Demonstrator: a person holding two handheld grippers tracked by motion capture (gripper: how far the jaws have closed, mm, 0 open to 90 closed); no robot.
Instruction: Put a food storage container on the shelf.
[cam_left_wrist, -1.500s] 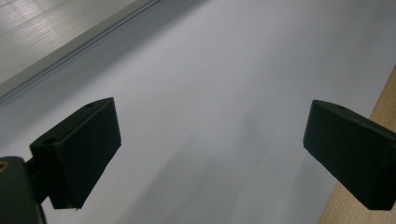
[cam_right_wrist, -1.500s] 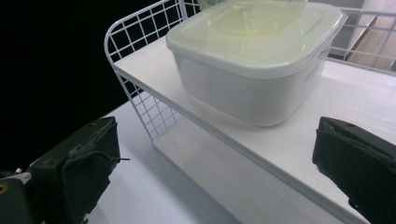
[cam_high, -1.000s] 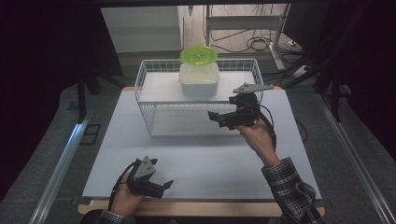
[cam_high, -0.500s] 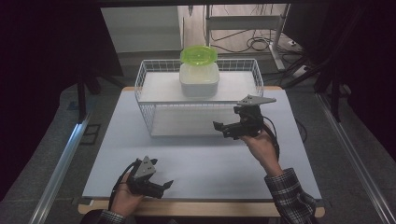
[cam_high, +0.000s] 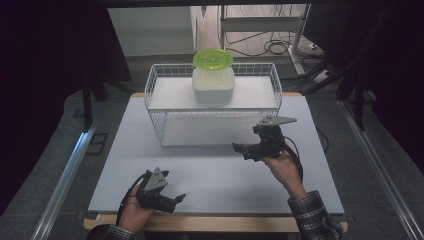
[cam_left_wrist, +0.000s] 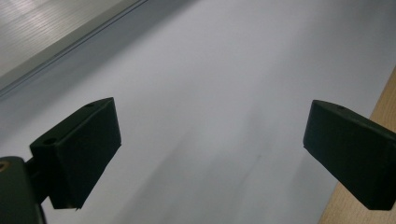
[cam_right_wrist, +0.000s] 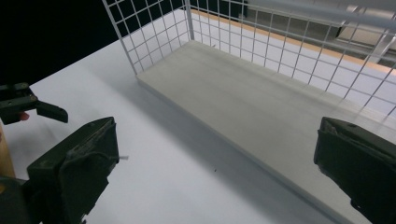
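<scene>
A white wire rack (cam_high: 156, 95) stands at the back middle of the white table (cam_high: 210, 175), its open side facing me. On its upper shelf sits a white tub (cam_high: 213, 82) with a lime-green lid (cam_high: 212, 58). My right gripper (cam_high: 243, 151) hovers open just in front of the rack's right end, jaws pointing left. In the right gripper view the open right gripper (cam_right_wrist: 215, 186) frames the rack's bare lower board (cam_right_wrist: 261, 107) and wire wall (cam_right_wrist: 154, 32). My left gripper (cam_high: 176, 202) rests open near the table's front edge; the open left gripper (cam_left_wrist: 212, 154) holds nothing.
The table's wooden front edge (cam_left_wrist: 385, 98) lies just beside the left gripper. The left gripper (cam_right_wrist: 28, 105) appears far off in the right gripper view. Metal rails (cam_high: 65, 175) run along both sides of the table, and cables (cam_high: 272, 47) lie on the floor behind.
My right gripper has drawn back from the rack toward me and lower over the table. The left gripper has stayed put.
</scene>
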